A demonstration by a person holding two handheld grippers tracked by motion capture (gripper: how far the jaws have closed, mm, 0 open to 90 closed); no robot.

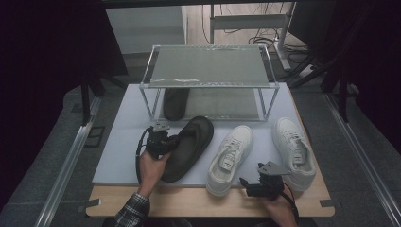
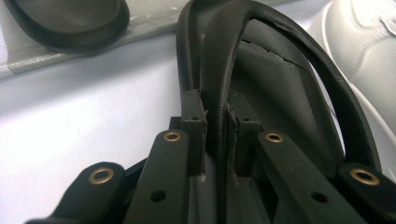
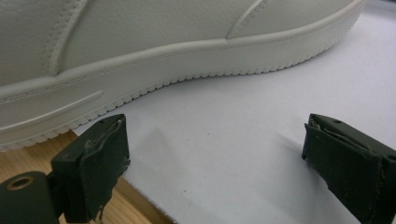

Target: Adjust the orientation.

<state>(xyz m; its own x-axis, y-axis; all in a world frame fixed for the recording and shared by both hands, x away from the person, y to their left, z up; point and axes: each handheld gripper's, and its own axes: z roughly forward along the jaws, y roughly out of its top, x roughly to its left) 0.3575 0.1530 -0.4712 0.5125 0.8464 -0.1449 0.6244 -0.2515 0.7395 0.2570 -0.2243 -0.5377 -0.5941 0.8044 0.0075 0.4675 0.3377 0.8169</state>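
A dark slipper [image 1: 191, 142] lies tilted on the white mat [image 1: 123, 156], toe toward the rack. My left gripper [image 1: 166, 142] holds it from the left. In the left gripper view the left gripper [image 2: 217, 121] is shut on the edge of the dark slipper's [image 2: 280, 79] upper band. A second dark slipper [image 1: 175, 101] sits under the rack and appears as the second slipper [image 2: 70, 18] at top left. My right gripper [image 1: 255, 182] rests at the front edge between two white sneakers. It stands open as the right gripper [image 3: 215, 154], with bare mat between its jaws.
A metal two-tier rack [image 1: 208, 66] stands at the back of the mat. The left white sneaker [image 1: 231, 158] and the right white sneaker [image 1: 295, 151] lie side by side, toes away. The left sneaker's side [image 3: 163, 37] is close ahead of the right gripper. The wooden table edge [image 1: 189, 201] runs along the front.
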